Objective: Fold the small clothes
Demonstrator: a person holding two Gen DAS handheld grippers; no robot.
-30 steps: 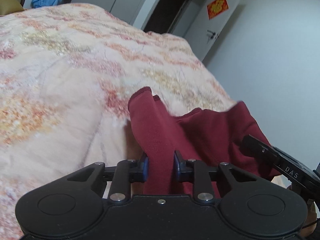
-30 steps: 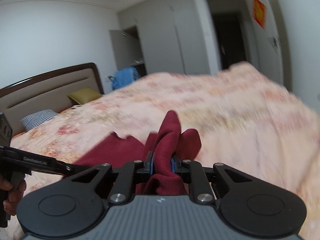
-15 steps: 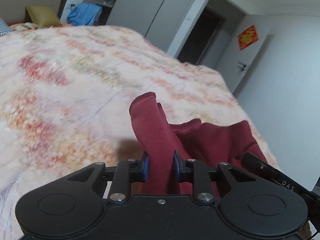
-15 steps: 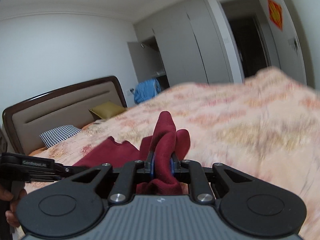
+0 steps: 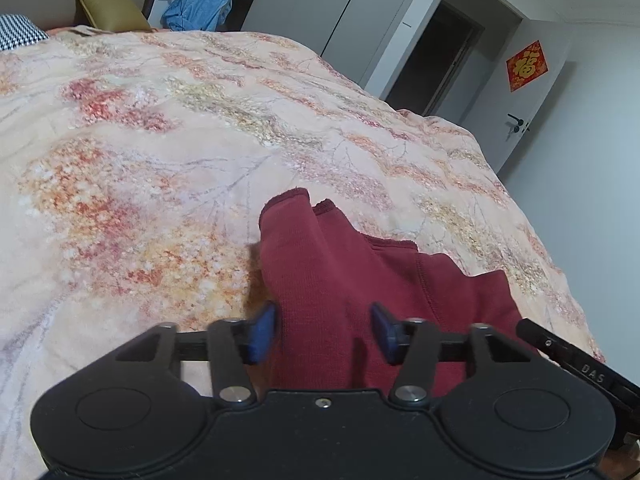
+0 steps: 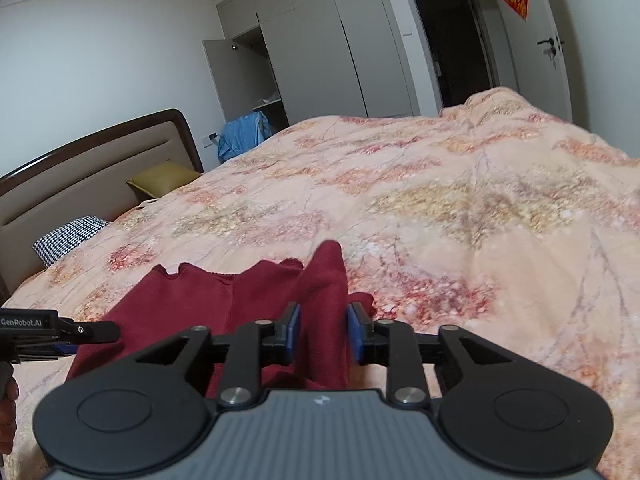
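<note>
A small dark red knit garment (image 5: 360, 280) lies on the floral bedspread (image 5: 160, 140), bunched up near its front edge. My left gripper (image 5: 324, 330) is open, its blue pads apart on either side of a raised fold of the garment. In the right wrist view the same garment (image 6: 224, 304) spreads to the left, and my right gripper (image 6: 323, 334) is partly open around another upright fold, pads close to the cloth. The left gripper also shows in the right wrist view (image 6: 60, 330), and the right gripper's tip shows in the left wrist view (image 5: 576, 364).
The bed has a padded headboard (image 6: 80, 176), a checked pillow (image 6: 68, 236) and a mustard cushion (image 6: 164, 178). A blue garment (image 6: 244, 132) hangs by the open wardrobe. A dark doorway (image 5: 444, 52) and a door with a red decoration (image 5: 526, 66) lie beyond the bed.
Both grippers have opened: the left pads spread wide off the fold, the right pads parted a little. The garment has sunk lower onto the bedspread.
</note>
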